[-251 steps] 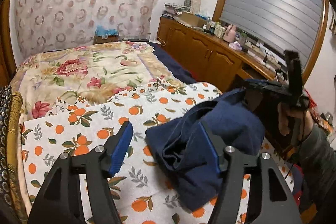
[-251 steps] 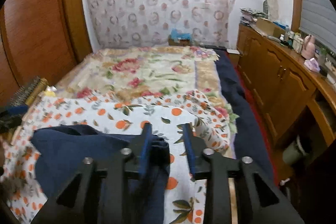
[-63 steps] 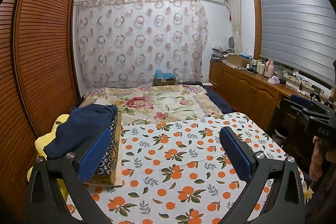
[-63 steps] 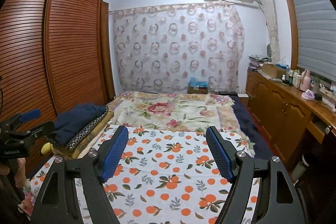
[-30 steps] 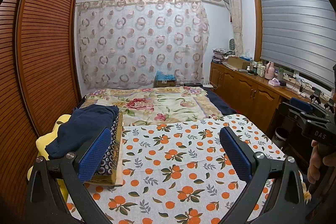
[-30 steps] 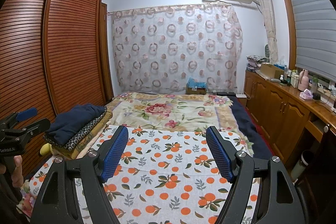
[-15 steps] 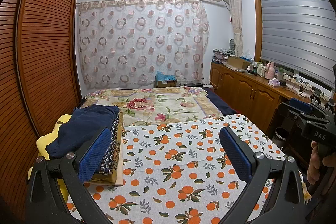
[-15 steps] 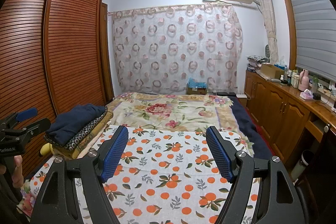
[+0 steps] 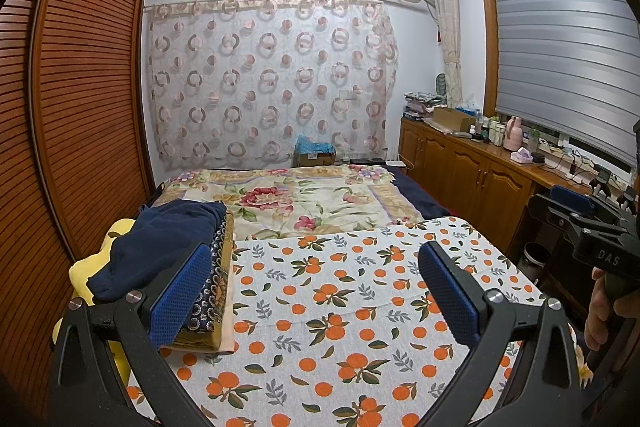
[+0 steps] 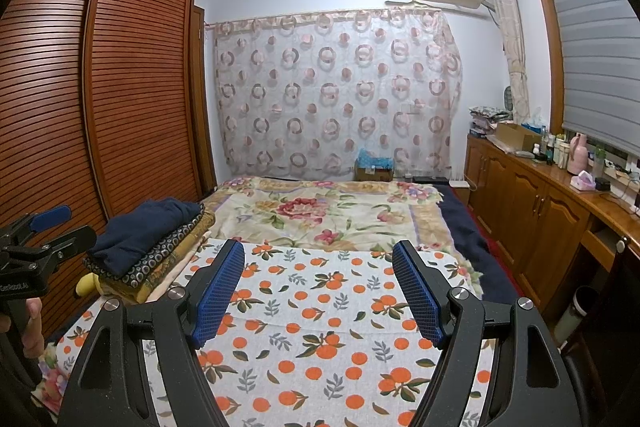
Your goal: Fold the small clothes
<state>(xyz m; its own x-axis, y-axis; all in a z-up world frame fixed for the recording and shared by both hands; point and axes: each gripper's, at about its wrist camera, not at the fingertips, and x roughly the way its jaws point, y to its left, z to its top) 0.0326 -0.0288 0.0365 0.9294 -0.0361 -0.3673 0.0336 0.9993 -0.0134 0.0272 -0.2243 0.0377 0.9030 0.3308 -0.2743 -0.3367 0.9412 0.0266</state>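
Observation:
A folded navy garment (image 9: 164,243) lies on top of a stack of folded patterned cloths (image 9: 218,291) at the left edge of the bed; it also shows in the right wrist view (image 10: 148,227). My left gripper (image 9: 316,287) is open and empty, held above the orange-print sheet (image 9: 340,307). My right gripper (image 10: 320,287) is open and empty above the same sheet (image 10: 320,327). Each gripper shows at the edge of the other's view: the right one (image 9: 592,227), the left one (image 10: 36,243).
A floral blanket (image 9: 304,199) covers the far half of the bed. A slatted wooden wardrobe (image 10: 100,107) stands on the left. A wooden cabinet (image 10: 552,223) with bottles and boxes runs along the right. A yellow soft toy (image 9: 100,255) lies under the stack.
8.4 s ago both grippers were at the navy garment on the sheet; it now lies on the stack at the left. In the last second nothing has visibly moved.

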